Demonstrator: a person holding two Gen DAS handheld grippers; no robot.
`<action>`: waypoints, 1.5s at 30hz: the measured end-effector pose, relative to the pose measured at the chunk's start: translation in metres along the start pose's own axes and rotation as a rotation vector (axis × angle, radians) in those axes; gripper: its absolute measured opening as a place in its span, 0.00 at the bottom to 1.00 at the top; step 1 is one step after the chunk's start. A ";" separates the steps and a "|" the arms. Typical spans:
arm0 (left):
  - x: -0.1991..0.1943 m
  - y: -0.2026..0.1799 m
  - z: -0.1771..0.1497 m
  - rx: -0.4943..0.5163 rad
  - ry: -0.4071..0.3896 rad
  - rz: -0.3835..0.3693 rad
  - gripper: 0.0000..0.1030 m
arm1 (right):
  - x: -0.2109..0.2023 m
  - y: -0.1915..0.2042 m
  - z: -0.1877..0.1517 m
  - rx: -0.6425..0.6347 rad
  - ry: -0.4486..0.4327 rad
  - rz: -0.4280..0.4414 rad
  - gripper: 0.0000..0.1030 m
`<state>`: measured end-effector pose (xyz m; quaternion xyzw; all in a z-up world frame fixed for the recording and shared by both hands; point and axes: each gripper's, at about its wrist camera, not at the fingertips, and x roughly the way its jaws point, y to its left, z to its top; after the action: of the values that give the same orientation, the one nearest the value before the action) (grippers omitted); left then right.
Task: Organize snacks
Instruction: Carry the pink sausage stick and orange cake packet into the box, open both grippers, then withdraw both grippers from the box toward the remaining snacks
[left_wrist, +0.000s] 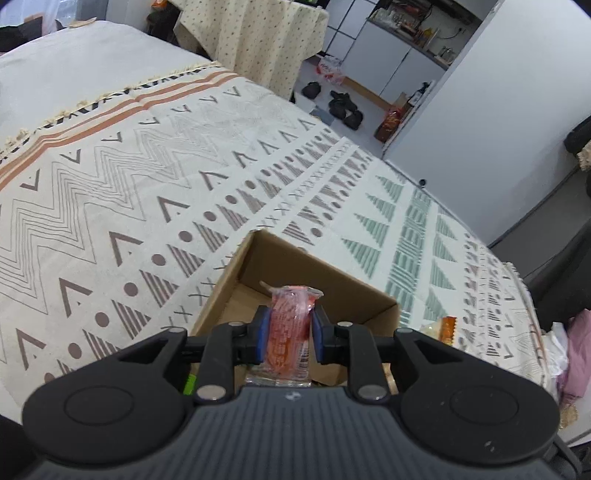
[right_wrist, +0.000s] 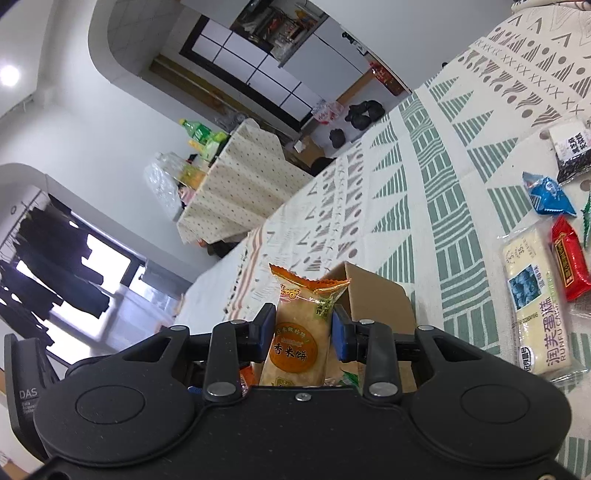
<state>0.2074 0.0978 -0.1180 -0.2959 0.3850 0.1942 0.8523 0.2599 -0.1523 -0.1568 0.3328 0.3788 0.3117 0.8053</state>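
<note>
The left claw pinches a red snack packet upright, above the open cardboard box. The right claw grips an orange rice-cracker packet just beside that box; further out from the box, more wrapped snacks lie on the patterned surface.

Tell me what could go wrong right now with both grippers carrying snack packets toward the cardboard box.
1. The left gripper holds the red packet over the cardboard box, but its right pad looks barely in contact, so it might drop early.
2. The right gripper pinches the orange rice cracker packet near the same box; the two grippers could bump.
3. A tight squeeze might crack the cracker.
</note>
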 end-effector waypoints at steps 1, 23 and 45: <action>0.002 0.002 0.001 -0.002 0.002 0.011 0.24 | 0.001 0.000 0.000 0.003 0.006 0.000 0.35; -0.013 -0.005 -0.024 0.040 0.041 0.106 0.82 | -0.028 0.004 -0.001 -0.002 -0.057 -0.071 0.74; -0.062 -0.041 -0.065 0.114 -0.011 0.040 1.00 | -0.104 0.007 0.004 -0.186 -0.066 -0.150 0.95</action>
<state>0.1558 0.0185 -0.0899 -0.2382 0.3965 0.1905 0.8659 0.2079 -0.2278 -0.1078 0.2376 0.3452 0.2732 0.8659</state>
